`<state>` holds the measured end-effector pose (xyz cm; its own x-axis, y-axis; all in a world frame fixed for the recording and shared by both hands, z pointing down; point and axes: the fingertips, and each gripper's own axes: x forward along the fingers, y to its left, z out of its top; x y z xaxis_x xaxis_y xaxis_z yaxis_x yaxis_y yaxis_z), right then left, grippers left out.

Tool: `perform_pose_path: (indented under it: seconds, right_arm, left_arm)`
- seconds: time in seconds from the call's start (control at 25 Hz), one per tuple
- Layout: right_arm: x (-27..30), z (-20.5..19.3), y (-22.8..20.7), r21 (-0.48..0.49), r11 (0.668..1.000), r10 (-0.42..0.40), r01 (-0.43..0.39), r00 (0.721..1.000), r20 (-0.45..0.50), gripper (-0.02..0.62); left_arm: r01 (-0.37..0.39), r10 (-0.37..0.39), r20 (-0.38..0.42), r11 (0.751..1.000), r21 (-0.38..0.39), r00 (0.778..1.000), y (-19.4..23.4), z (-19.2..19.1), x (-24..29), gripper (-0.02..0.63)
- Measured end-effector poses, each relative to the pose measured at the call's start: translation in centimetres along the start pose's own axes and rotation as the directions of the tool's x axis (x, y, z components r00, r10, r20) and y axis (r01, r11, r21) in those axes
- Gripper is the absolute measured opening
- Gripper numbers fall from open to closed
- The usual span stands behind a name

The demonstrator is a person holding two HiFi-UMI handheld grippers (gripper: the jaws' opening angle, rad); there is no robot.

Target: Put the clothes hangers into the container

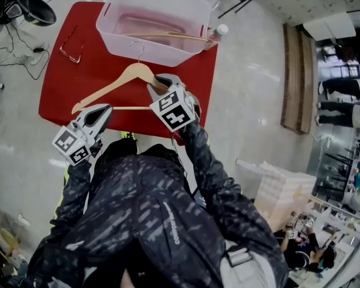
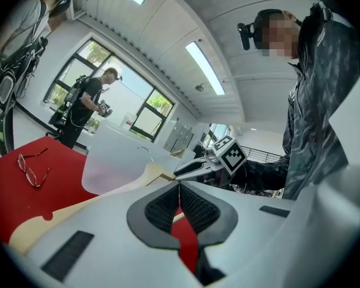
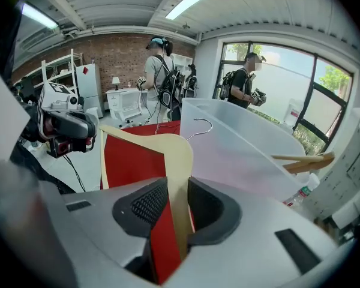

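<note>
A wooden hanger (image 1: 123, 80) hangs over the red table (image 1: 63, 95), its wire hook toward the translucent container (image 1: 108, 26). My right gripper (image 1: 158, 84) is shut on the hanger's right arm. In the right gripper view the pale wood (image 3: 168, 146) runs between the pads at that gripper (image 3: 179, 191). My left gripper (image 1: 105, 111) sits at the hanger's left end by the thin lower bar. In its own view the left gripper (image 2: 179, 188) has pads meeting at the tips, and the hanger (image 2: 108, 197) passes beyond the left jaw. I cannot tell whether it touches the wood. A second hanger (image 1: 168, 36) lies inside the container.
A pair of glasses (image 1: 69, 50) lies on the table's left part. A plastic bottle (image 1: 218, 33) stands by the container's right corner. Cables and a chair base crowd the floor at the left. People with grippers stand beyond the table, by the windows.
</note>
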<state>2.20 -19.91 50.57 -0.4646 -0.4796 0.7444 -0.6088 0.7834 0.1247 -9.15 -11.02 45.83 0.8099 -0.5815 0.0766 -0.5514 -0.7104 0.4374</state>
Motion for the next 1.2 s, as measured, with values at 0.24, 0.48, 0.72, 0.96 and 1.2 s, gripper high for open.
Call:
perform_pose_path:
  seconds: [0.24,0.48,0.72,0.96,1.2]
  right_arm:
    - [-1.7,1.6,0.0,-0.021,1.0,-0.004,0.005,0.999,0.031,0.112]
    - [-3.2,3.1,-0.9,-0.028,0.999,-0.03,0.032,0.997,0.068,0.112]
    - [-5.5,4.7,-2.8,-0.043,0.996,-0.075,0.079,0.993,0.095,0.112]
    - [-7.4,6.6,-6.5,-0.04,0.987,-0.149,0.155,0.981,0.124,0.112]
    - [-9.9,7.8,-10.8,-0.028,0.969,-0.239,0.244,0.962,0.132,0.112]
  left_arm:
    - [0.022,-0.022,0.015,0.999,0.024,1.0,-0.4,0.9,0.1,0.011]
    - [0.041,-0.042,0.027,0.999,0.034,0.999,-1.2,1.4,0.2,0.012]
    - [0.05,-0.052,0.03,0.998,0.05,0.998,-2.0,2.2,0.8,0.011]
    - [0.047,-0.05,0.036,0.997,0.062,0.998,-1.1,3.1,1.3,0.011]
    - [0.049,-0.051,0.03,0.997,0.057,0.998,-1.3,3.1,1.6,0.011]
